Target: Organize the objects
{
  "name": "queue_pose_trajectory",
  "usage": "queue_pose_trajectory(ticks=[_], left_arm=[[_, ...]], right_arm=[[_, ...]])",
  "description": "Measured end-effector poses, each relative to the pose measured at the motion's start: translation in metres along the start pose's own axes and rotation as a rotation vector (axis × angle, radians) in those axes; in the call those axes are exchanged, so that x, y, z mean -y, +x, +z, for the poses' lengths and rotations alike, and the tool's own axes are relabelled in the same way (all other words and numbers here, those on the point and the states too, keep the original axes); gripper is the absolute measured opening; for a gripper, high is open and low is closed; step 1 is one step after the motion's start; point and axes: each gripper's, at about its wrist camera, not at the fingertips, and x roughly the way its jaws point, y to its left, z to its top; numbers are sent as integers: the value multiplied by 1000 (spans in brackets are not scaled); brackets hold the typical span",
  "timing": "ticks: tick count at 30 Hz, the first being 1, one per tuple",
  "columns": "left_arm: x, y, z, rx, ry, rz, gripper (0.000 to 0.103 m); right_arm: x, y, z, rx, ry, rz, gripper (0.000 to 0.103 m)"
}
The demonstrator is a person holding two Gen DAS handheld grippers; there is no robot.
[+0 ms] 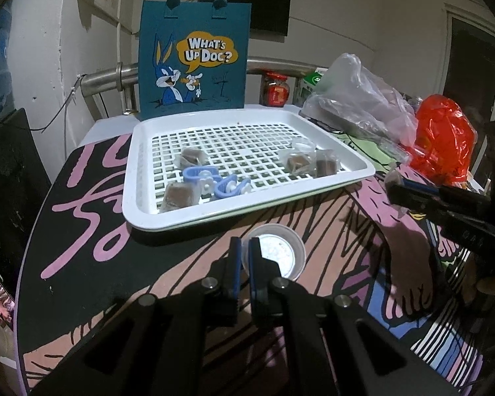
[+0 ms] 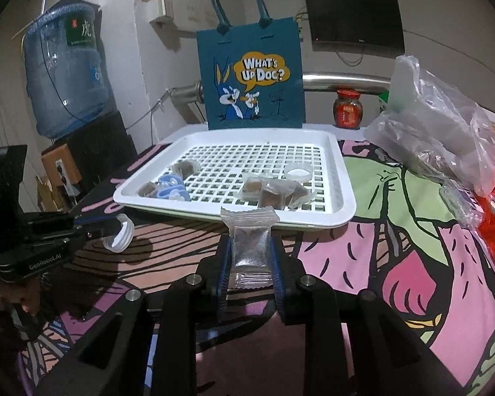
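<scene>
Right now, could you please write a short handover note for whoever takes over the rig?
Left claw: shut on the rim of a small clear cup, held just above the table in front of the tray.
Right claw: shut on a clear packet, near the tray's front edge.
In the tray: several brown packets, two blue clips, a white lid.
Done: those items are in the tray.
Left: likely place the cup and packet.
</scene>
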Motion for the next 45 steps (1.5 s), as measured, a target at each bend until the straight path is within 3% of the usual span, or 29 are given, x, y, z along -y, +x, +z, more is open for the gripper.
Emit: queue_pose_trajectory(ticks=[45], left_arm=[[-3,1,0,-2,-16,-9,4]], right_arm=[[5,-5,1,26,37,22,22]])
